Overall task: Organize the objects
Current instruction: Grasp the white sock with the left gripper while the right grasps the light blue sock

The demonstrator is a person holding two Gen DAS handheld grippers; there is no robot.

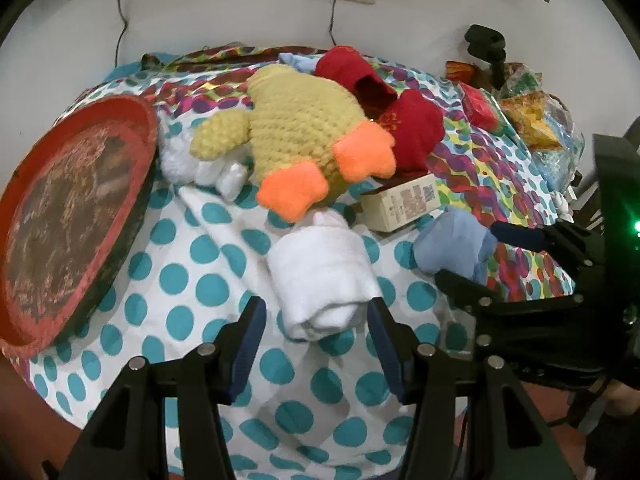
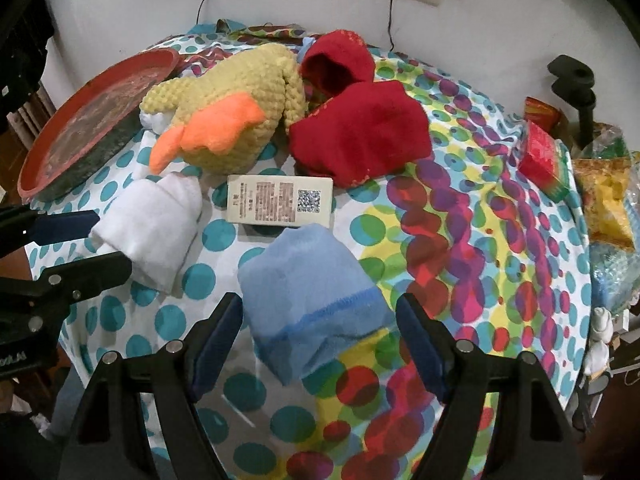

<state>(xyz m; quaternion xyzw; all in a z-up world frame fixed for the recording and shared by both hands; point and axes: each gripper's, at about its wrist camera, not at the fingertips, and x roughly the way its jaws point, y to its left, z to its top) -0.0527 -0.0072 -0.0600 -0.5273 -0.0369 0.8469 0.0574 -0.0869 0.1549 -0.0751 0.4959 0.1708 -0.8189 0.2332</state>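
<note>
Left gripper [image 1: 316,316]: jaws open, pads either side of the near end of the white rolled cloth [image 1: 324,276]. In the left wrist view the right-hand pad sits at or just beside the roll's edge; a gap shows on the left-hand side. No squeeze visible, so judged not yet gripped. The roll's long axis runs away from the fingers, roughly along the pointing direction, so the pads close across its short width. Approach is already lined up.

Right gripper [image 2: 320,328]: jaws open, straddling the blue folded cloth [image 2: 308,304]. Clear gaps on both sides; the cloth lies flat on the dotted tablecloth [image 2: 460,208], centred between the pads, bulk just ahead of the tips. Its darker blue band runs crosswise, pad to pad.

Nearness: each hand is nearest its own cloth. White roll belongs to the left, blue cloth to the right; no crossover needed.

Beyond both sets of fingers, approx. centre: small printed box [image 2: 280,200], then the yellow knit duck [image 1: 304,120] and red cloth [image 2: 360,132]. Red tray [image 1: 68,208] lies far left of the left fingers.

Next move, judged: close straight in on both; left needs less travel.
</note>
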